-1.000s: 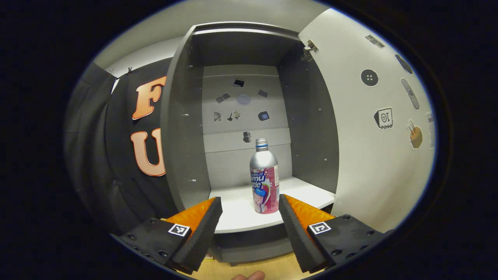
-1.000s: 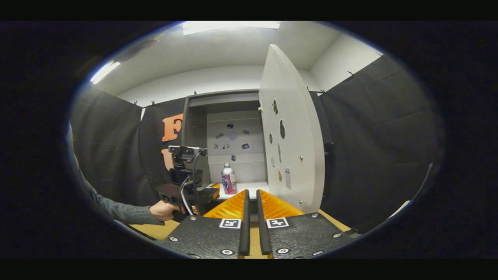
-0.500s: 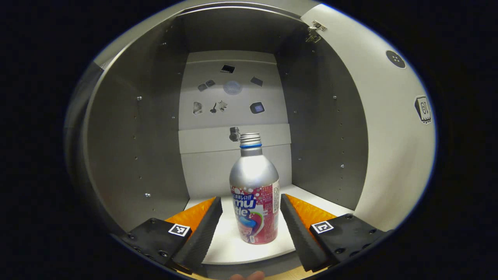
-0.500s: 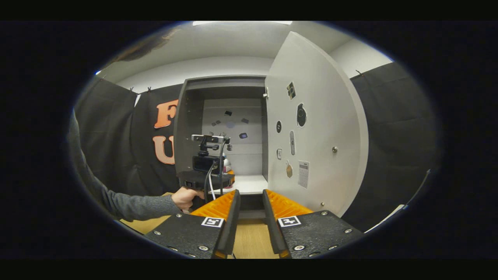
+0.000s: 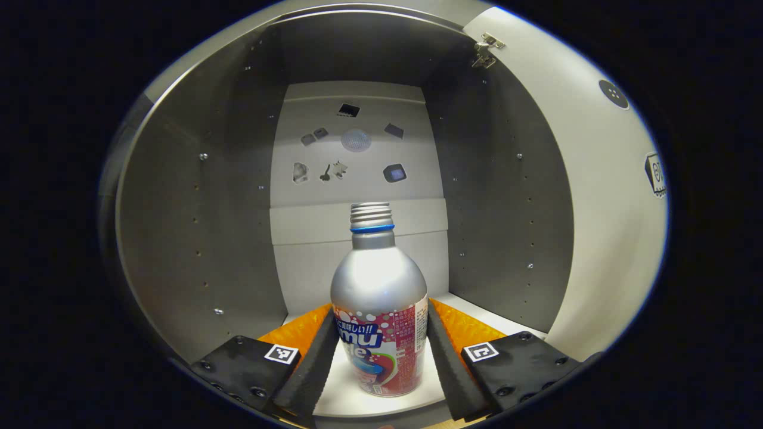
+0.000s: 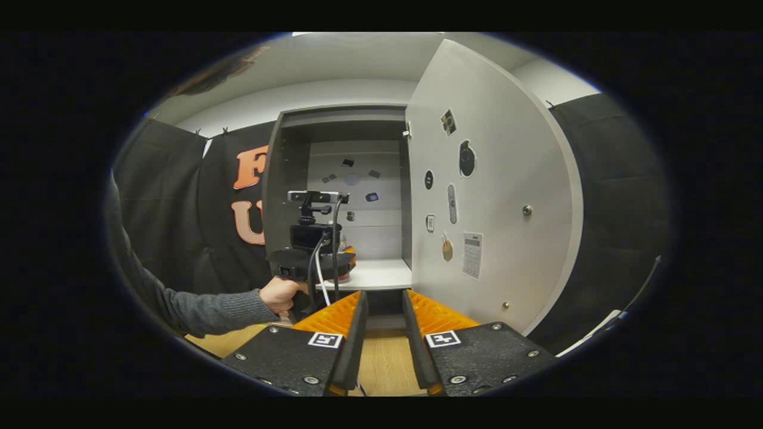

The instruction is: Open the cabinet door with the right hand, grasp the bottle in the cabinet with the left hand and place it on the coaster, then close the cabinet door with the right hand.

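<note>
The bottle (image 5: 380,310) stands upright on the white shelf (image 5: 351,399) inside the open cabinet (image 5: 197,226); its silver shoulder carries a blue ring under a threaded neck with no cap, and its pink wrap shows large white letters "mu" with a line of Japanese script above them, the rest too small to make out. The left gripper (image 5: 380,333) reaches into the cabinet with a finger on either side of the bottle's lower body, both fingers appearing to touch the wrap. In the right gripper view the door (image 6: 495,196) hangs open to the right of the cabinet, with stickers on its inner face, and a hand (image 6: 279,295) holds the left gripper at the shelf. The right gripper (image 6: 384,330) is well back from the cabinet, its fingers narrowly parted and holding nothing.
</note>
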`<state>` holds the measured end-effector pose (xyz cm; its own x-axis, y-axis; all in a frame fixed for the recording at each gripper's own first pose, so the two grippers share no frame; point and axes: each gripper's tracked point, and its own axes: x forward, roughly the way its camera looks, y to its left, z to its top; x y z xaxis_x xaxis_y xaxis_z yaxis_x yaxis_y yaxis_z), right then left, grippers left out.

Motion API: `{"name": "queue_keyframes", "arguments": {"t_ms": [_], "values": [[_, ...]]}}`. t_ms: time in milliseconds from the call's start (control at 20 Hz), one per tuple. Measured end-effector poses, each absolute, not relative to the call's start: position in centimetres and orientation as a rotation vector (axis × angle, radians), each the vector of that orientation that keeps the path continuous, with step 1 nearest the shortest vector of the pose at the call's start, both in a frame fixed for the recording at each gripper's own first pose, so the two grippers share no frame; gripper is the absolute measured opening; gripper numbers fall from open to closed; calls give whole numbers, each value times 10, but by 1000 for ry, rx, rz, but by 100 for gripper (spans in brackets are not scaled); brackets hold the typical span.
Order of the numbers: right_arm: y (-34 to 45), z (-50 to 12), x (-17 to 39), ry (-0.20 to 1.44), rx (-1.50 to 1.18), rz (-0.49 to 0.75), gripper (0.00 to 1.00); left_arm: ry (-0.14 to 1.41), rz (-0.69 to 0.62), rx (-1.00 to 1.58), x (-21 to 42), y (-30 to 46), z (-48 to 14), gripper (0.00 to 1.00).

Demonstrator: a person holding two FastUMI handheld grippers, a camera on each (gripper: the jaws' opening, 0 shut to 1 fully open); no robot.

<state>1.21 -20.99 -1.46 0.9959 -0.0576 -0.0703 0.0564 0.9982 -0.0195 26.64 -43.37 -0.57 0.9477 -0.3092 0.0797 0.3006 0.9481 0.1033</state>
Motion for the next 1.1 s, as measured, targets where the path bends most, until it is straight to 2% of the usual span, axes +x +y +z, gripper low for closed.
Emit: {"name": "queue_keyframes", "arguments": {"t_ms": [250, 400, 500, 800, 1100], "values": [[-196, -20, -8, 68, 11, 12, 36, -148, -252, 123, 200, -381, 3, 86], [-187, -30, -24, 83, 34, 56, 34, -125, -230, 121, 153, -348, -19, 84], [-180, -38, -37, 99, 49, 85, 36, -119, -183, 135, 128, -320, -39, 86], [-169, -75, -72, 184, 73, 135, 37, 30, -96, 164, 61, -259, -146, 86], [-173, -118, -86, 296, 127, 132, 37, 118, -32, 164, 37, -216, -232, 86]]}}
